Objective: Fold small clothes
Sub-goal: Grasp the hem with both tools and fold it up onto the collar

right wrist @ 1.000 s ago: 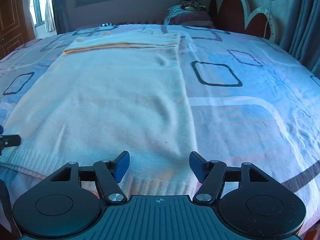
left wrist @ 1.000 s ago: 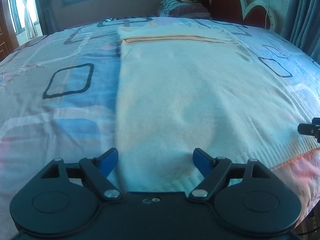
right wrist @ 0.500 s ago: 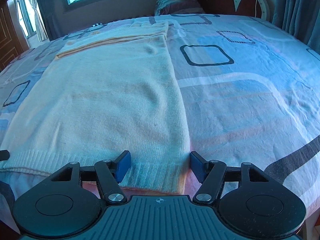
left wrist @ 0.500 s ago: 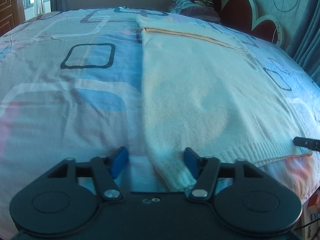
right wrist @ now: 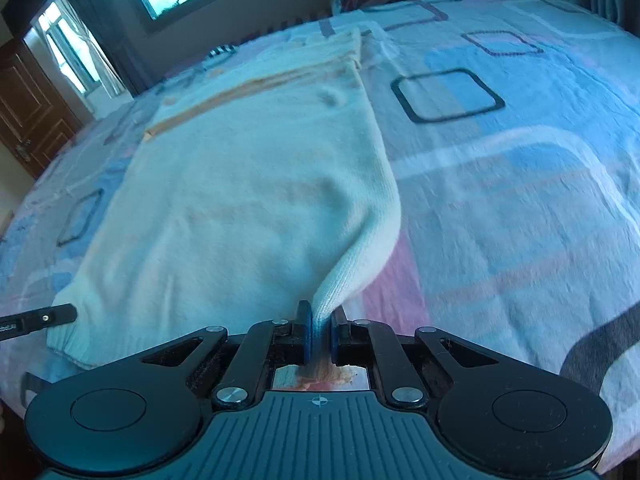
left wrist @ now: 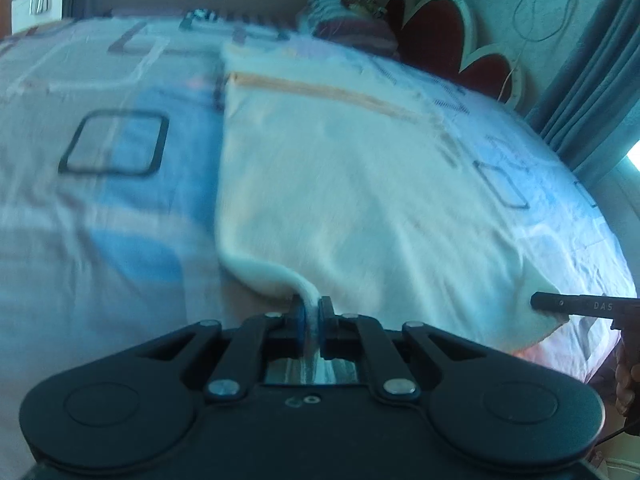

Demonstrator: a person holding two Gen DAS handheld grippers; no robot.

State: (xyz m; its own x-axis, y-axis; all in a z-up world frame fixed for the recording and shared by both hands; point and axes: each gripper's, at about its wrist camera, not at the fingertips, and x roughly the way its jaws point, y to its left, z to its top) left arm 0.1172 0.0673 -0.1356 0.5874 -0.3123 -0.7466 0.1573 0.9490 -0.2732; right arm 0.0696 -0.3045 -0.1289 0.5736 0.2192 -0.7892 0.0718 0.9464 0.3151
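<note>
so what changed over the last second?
Both grippers have just been closing: left gripper now pinches the sweater's near-left hem corner, right gripper the near-right, each lifting it slightly. The rest of the sweater stays flat on the bed.

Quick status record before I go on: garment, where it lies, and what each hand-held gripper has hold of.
garment: cream knit sweater, spread flat, near corners lifted
surface: patterned bedsheet
left hand-held gripper: just closed, shut on the sweater's near left hem corner
right hand-held gripper: just closed, shut on the near right hem corner
far end: orange stripe near the pillow
</note>
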